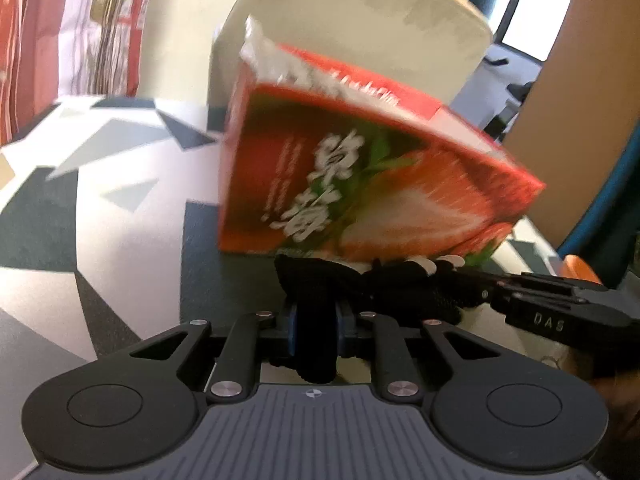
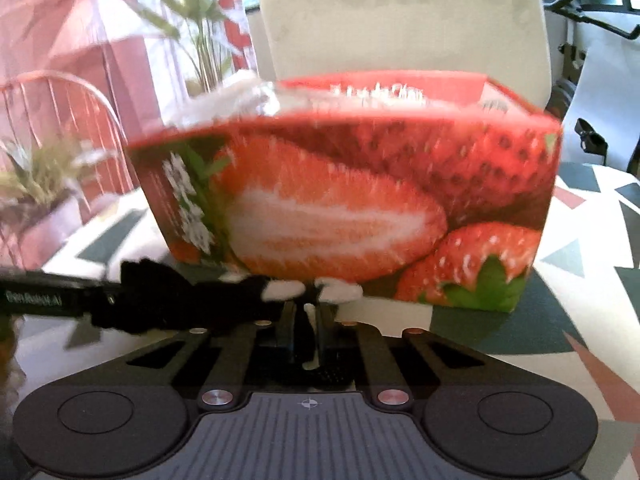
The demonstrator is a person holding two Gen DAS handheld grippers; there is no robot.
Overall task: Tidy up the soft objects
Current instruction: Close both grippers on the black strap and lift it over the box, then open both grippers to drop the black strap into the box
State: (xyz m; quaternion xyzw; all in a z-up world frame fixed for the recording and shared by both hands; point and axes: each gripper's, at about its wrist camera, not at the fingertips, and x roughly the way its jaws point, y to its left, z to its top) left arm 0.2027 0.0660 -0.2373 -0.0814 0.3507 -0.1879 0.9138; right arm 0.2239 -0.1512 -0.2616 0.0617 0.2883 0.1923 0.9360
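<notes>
Nearest, the left tool (image 1: 316,320) is clamped on one end of a black fabric piece with white patches (image 1: 360,284); the right tool (image 2: 308,320) pinches its other end. It lies on the patterned table (image 1: 120,184), touching the red strawberry-printed tissue box (image 2: 360,200) behind. Uneven pulling could slip the thin cloth free or nudge the box.

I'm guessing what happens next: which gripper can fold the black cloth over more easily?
Probably left. The left gripper pinches the cloth beside bare table, while the right gripper pinches its other end just in front of the tissue box.
</notes>
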